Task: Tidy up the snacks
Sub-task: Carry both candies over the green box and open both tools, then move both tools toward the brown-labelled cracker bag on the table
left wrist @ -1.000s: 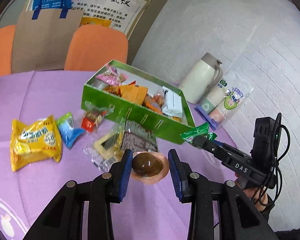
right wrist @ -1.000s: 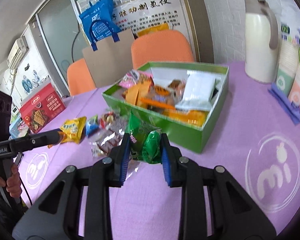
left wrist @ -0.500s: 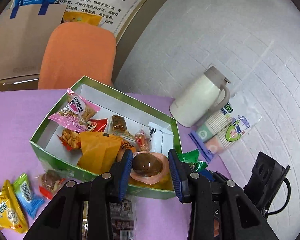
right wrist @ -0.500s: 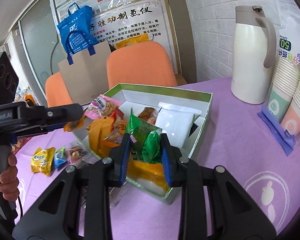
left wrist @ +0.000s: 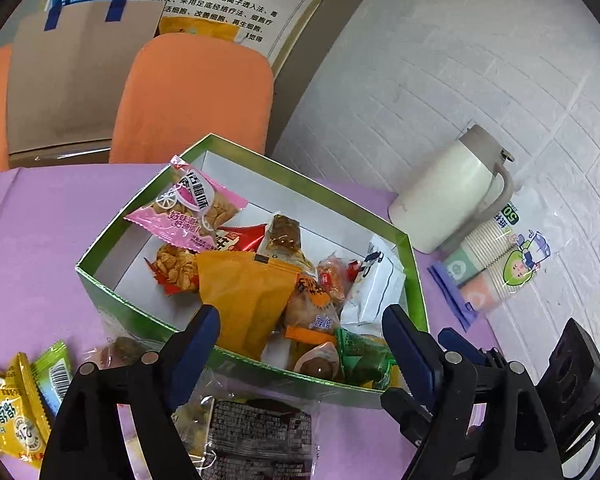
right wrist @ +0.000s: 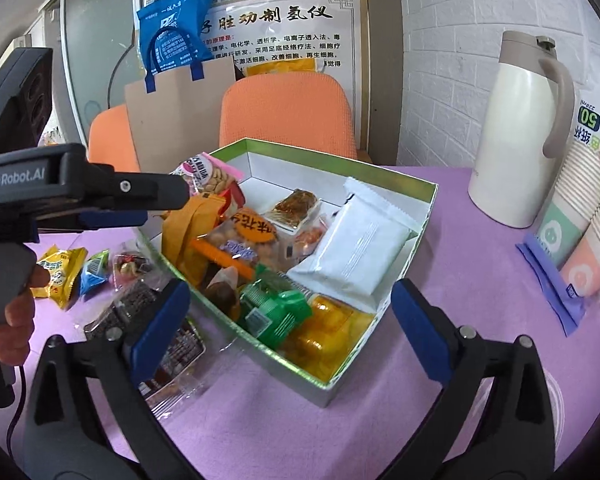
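Note:
The green snack box [left wrist: 312, 184] [right wrist: 432, 192] stands on the purple table and holds several packets. My left gripper [left wrist: 300, 316] hovers over its near wall, jaws opening, with nothing pressed between the pads. Under it, a brown egg packet [left wrist: 318, 362] [right wrist: 222, 296] lies in the box's near corner. A green packet [left wrist: 364, 356] [right wrist: 276, 312] rests beside the egg. My right gripper [right wrist: 290, 292] hangs over that green packet, its jaws opening wide and clear of it.
Loose snacks lie left of the box: a yellow packet [left wrist: 4, 412] [right wrist: 60, 268] and a dark packet in clear wrap [left wrist: 260, 432] [right wrist: 140, 300]. A white thermos [right wrist: 524, 132] and a pack of paper cups [right wrist: 588, 220] stand at the right. Orange chairs [right wrist: 288, 112] line the far edge.
Both grippers moved forward over the box and opened. The egg packet left the left gripper and the green packet left the right one; both now lie in the box.

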Demonstrator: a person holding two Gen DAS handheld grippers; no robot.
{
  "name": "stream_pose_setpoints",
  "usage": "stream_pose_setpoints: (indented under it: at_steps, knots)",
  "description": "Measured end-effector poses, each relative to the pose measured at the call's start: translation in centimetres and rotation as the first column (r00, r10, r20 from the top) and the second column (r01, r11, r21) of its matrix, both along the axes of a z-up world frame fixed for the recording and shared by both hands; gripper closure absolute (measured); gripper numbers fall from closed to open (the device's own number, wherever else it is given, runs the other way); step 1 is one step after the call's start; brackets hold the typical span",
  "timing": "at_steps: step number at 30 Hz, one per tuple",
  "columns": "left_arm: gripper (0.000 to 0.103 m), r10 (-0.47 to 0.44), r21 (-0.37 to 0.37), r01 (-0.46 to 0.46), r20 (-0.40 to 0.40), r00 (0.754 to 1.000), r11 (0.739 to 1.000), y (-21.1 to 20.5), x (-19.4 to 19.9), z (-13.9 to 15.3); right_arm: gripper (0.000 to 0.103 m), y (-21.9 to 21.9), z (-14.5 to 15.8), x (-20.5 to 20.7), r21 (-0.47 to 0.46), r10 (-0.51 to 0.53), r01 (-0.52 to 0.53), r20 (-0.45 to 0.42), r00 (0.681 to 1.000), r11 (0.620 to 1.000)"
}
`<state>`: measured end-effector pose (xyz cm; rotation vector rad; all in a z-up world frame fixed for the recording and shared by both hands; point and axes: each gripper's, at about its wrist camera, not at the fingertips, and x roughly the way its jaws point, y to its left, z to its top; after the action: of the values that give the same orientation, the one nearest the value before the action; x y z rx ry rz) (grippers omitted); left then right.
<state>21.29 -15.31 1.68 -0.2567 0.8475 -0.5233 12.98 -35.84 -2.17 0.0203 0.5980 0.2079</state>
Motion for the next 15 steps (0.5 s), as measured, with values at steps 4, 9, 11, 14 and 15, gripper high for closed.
stream_pose_setpoints:
  at_steps: [4,9,11,14,15]
  knots:
    - [0.018,0.017,0.017,-0.017,0.035,0.999,1.000,0.7,-1.0,0.6,0.002,0.4,0.7,-0.9,-0.002,0.005,-0.005,0.017,1.000,1.000]
    - [0.018,0.029,0.028,-0.031,0.085,0.996,0.999,1.6,-2.7,1.8,0.001,1.0,1.6,-2.5,-0.007,0.021,-0.021,0.041,0.999,1.000]
    - [0.018,0.037,0.038,-0.041,0.103,0.994,0.998,1.9,-3.6,2.3,0.001,1.2,1.8,-3.1,-0.003,0.026,-0.026,0.044,0.999,1.000]
    - [0.018,0.040,0.054,-0.047,0.125,0.991,0.997,2.3,-5.0,3.0,0.001,1.4,2.0,-4.1,0.016,0.040,-0.041,0.044,0.998,0.999]
    - [0.018,0.039,0.056,-0.047,0.133,0.990,0.997,2.5,-5.5,3.1,0.001,1.6,2.0,-4.4,0.023,0.042,-0.043,0.041,0.998,0.999]
